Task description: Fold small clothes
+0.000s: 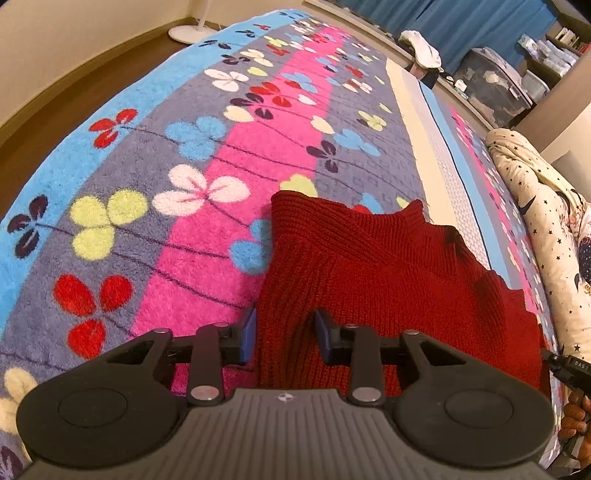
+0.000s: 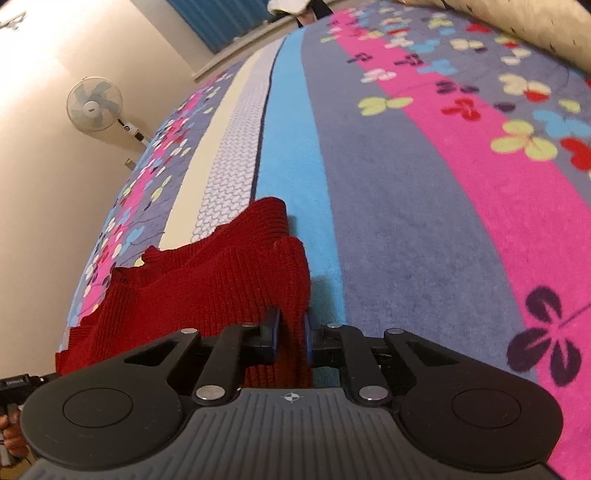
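A small red knitted garment (image 1: 388, 266) lies on a flowered blanket (image 1: 192, 166). In the left wrist view its left edge sits between the fingers of my left gripper (image 1: 285, 334), whose jaws stand apart with knit bunched between them. In the right wrist view the same garment (image 2: 207, 291) runs to the left, and my right gripper (image 2: 291, 332) has its jaws close together on the garment's right edge. The garment's near hem is hidden under both grippers.
The blanket (image 2: 424, 206) has pink, grey and blue stripes. A star-print duvet (image 1: 543, 229) is bunched at the right. A standing fan (image 2: 95, 100) is by the wall. Storage boxes (image 1: 491, 85) and a blue curtain (image 1: 454, 22) stand beyond the bed.
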